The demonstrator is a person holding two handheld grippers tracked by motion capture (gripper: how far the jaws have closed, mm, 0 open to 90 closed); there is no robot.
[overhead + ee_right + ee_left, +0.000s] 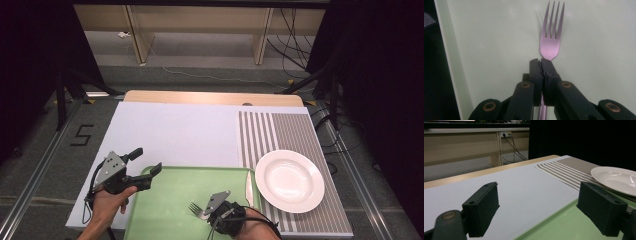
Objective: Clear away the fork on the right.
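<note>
1. from the high view i see my right gripper [207, 209] low over the green tray [165, 210], near its front right part, with a fork [196, 209] sticking out to the left of it, tines pointing away from the hand.
2. the right gripper view gives what the high view can't: the jaws are pressed together on the fork's [550, 40] neck, just below the tines, and the handle runs back down between them. the fork lies over the tray's pale green floor [499, 50].
3. my left gripper [141, 161] hovers at the tray's back left corner; its jaws stand wide apart with nothing between them.
4. the left gripper view looks level across the desk: white sheet [519, 187], striped placemat [566, 171], and the rim of the white plate [616, 178] at right, tray edge [564, 225] below.
5. the high view shows the plate [289, 180] sitting on the placemat [280, 130], just beside the tray's right edge, with a knife-like piece [248, 186] lying along that edge.
6. writing: a dark "5" [82, 135] marked on the floor left of the desk.
</note>
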